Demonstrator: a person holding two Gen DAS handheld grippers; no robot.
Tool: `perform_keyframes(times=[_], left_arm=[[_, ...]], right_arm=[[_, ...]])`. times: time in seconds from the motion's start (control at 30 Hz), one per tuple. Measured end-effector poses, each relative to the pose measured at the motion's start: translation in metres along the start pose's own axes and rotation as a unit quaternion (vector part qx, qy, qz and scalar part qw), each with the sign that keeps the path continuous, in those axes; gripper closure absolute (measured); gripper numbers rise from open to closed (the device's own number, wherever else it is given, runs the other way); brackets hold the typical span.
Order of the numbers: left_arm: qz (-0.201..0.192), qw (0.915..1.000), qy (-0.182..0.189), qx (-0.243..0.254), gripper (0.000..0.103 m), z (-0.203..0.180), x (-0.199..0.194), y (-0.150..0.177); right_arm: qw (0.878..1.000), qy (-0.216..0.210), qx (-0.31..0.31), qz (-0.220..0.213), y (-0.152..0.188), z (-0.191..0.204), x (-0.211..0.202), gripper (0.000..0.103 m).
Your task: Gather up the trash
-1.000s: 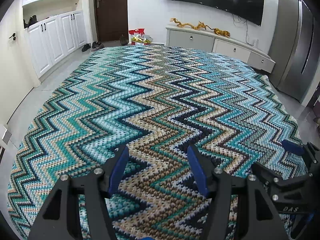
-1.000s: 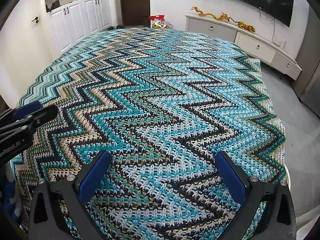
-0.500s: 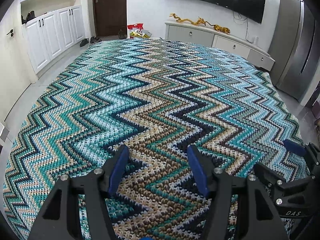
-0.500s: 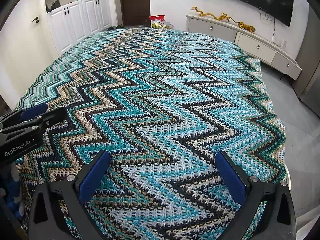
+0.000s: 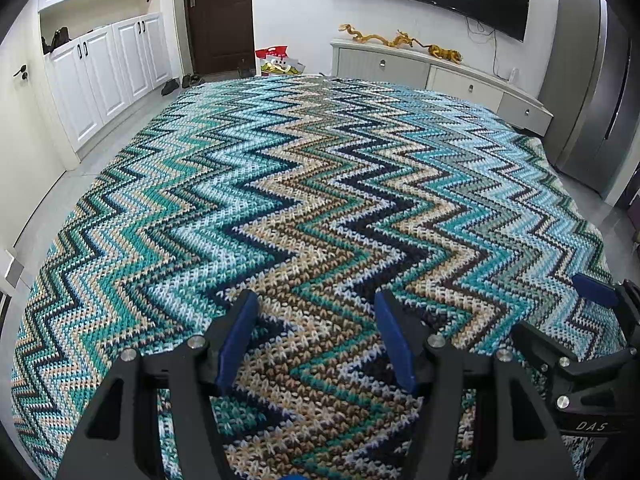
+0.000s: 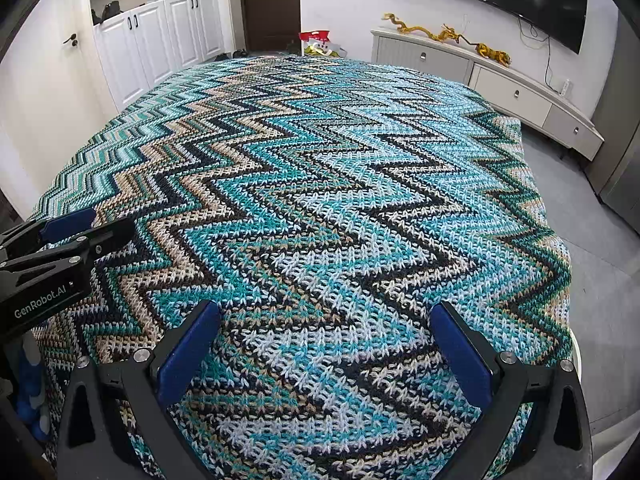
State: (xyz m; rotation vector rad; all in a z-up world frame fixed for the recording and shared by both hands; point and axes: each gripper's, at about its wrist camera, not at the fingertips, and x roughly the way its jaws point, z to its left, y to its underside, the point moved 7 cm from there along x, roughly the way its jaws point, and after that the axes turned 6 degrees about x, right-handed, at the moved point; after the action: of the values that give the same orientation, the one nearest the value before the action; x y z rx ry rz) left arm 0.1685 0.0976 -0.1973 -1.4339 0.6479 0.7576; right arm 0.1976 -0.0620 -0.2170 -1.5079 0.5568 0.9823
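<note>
Hovering above a zigzag-knit cloth (image 5: 320,184) in teal, tan, pale blue and black, both tools point down at it with nothing between their blue pads. The left tool (image 5: 316,340) stands released, its fingers moderately apart in the lower middle of its own view. The right tool (image 6: 326,344) stands released wider, its fingers spread across the lower frame. Each shows in the other's view: the right one at the lower right edge, the left one at the left edge. The cloth covers the whole tabletop, and no trash lies on it in either view. At the upper middle, on the floor by a dark door (image 5: 218,12), sits a heap of red and yellow bags (image 5: 278,60); whether that is the trash I cannot tell.
</note>
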Motion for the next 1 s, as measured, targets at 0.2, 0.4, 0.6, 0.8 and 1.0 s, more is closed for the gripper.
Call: perform_keyframes(times=[0.2,0.4,0.6,0.8,1.0], left_arm=[[0.000,1.0000,0.001,-0.001,0.044,-0.0014,-0.0003,0.0000],[0.000,1.0000,0.003,-0.003,0.044,0.0006,-0.0007,0.0004],[0.001,1.0000,0.003,-0.003,0.043,0.0005,-0.0006,0.0002],[0.001,1.0000,0.003,-0.003,0.043,0.0004,-0.0005,0.0002],[0.001,1.0000,0.003,-0.003,0.043,0.0005,-0.0005,0.0001]], right_arm=[[1.000,0.000,0.000,0.000,0.0000,0.0001,0.0000,0.000],[1.000,0.000,0.000,0.000,0.0001,0.0001,0.0000,0.000],[1.000,0.000,0.000,0.000,0.0001,0.0000,0.0001,0.000],[1.000,0.000,0.000,0.000,0.0001,0.0000,0.0001,0.000],[1.000,0.000,0.000,0.000,0.0001,0.0000,0.0001,0.000]])
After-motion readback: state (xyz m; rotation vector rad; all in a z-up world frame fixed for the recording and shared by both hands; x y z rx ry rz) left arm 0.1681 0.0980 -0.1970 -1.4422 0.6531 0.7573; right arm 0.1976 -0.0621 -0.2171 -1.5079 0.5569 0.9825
